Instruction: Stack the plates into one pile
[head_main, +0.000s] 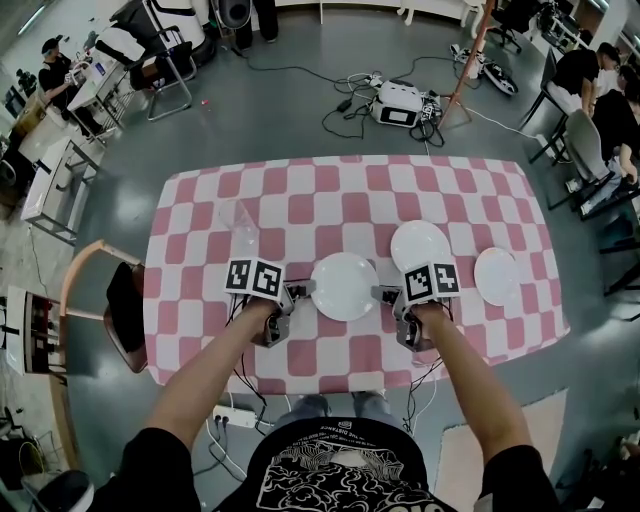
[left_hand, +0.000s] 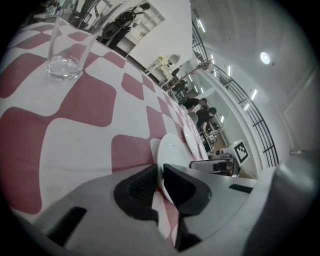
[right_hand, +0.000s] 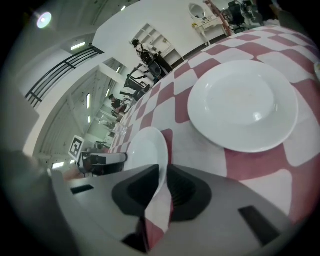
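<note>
Three white plates lie on the pink-checked tablecloth (head_main: 320, 190). The middle plate (head_main: 344, 286) has a gripper on each side. My left gripper (head_main: 303, 290) is shut on its left rim; in the left gripper view the pads (left_hand: 142, 187) pinch the thin edge of this plate (left_hand: 172, 150). My right gripper (head_main: 385, 294) is shut on the right rim, and in the right gripper view the same plate (right_hand: 147, 152) sits edge-on between the jaws. A second plate (head_main: 420, 246) (right_hand: 242, 105) lies just beyond the right gripper. The third plate (head_main: 496, 276) is further right.
A clear drinking glass (left_hand: 65, 50) (head_main: 240, 218) stands on the cloth behind the left gripper. A wooden chair (head_main: 110, 300) is at the table's left side. The near table edge (head_main: 340, 385) runs just below both grippers.
</note>
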